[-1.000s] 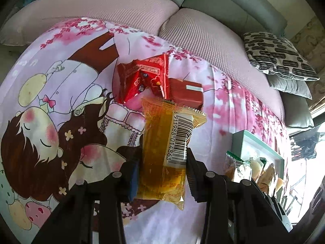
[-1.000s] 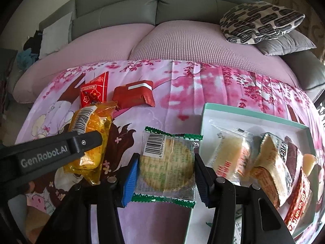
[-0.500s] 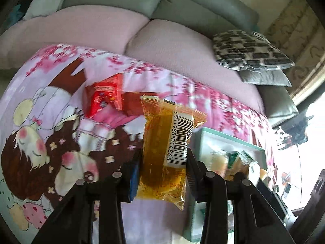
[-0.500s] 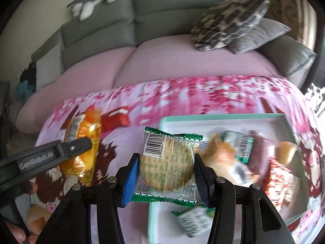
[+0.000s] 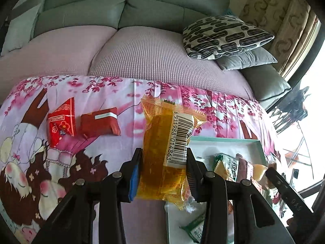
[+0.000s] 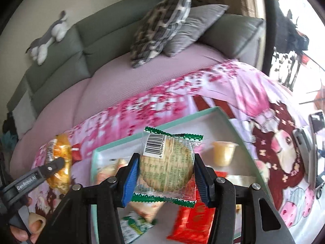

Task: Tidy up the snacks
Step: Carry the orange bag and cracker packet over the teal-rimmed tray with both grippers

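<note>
My left gripper [image 5: 162, 172] is shut on a yellow-orange snack packet [image 5: 162, 140] and holds it above the cloth, at the left edge of the mint-rimmed white tray [image 5: 227, 140]. It also shows in the right wrist view [image 6: 59, 162]. My right gripper [image 6: 165, 174] is shut on a clear round-cracker packet with green ends [image 6: 168, 162], held over the tray [image 6: 215, 111]. Two red packets [image 5: 61, 122] [image 5: 99, 122] lie on the cloth left of the tray. The tray holds a jelly cup [image 6: 223, 152], a red packet [image 6: 193, 221] and several other snacks.
A pink cartoon-print cloth [image 5: 101, 93] covers the surface. Behind it stands a grey-green sofa with pink seat covers [image 5: 142, 52], a patterned cushion [image 5: 223, 34] and a plush toy [image 6: 48, 36]. A phone [image 6: 315, 122] lies at the right edge.
Both grippers have swung to the right with their packets. The right gripper now hangs over the tray's middle, and the left one has reached the tray's left edge.
</note>
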Demonstrator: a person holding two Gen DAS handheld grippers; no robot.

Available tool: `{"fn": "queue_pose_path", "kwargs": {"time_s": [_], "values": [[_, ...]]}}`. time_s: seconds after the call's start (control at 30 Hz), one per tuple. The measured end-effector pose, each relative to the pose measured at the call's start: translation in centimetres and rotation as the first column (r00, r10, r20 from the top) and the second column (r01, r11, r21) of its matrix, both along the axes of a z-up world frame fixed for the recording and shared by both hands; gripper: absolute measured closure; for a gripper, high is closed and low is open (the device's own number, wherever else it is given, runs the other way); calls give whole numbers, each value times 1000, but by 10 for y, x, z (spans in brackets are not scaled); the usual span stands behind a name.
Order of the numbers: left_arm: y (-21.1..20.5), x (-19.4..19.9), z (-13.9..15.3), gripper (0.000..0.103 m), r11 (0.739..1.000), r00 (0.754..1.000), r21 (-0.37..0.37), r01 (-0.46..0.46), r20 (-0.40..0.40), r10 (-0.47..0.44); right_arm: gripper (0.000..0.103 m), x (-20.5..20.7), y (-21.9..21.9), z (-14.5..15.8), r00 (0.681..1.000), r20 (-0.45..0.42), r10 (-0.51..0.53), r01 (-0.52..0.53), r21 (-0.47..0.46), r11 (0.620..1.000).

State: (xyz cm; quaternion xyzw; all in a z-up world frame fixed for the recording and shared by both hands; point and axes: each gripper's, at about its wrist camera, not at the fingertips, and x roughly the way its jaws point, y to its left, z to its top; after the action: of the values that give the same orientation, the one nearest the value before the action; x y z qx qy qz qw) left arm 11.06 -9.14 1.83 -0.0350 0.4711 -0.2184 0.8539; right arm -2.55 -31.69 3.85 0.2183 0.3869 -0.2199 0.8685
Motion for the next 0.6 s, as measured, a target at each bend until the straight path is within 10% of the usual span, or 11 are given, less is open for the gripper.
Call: {"fn": "queue_pose_path", "kwargs": {"time_s": [0.6], "values": [[-40, -6, -40, 61, 992, 987, -59, 114, -111, -120, 49, -4, -22, -19, 999, -37, -33, 35, 55, 998]]}}
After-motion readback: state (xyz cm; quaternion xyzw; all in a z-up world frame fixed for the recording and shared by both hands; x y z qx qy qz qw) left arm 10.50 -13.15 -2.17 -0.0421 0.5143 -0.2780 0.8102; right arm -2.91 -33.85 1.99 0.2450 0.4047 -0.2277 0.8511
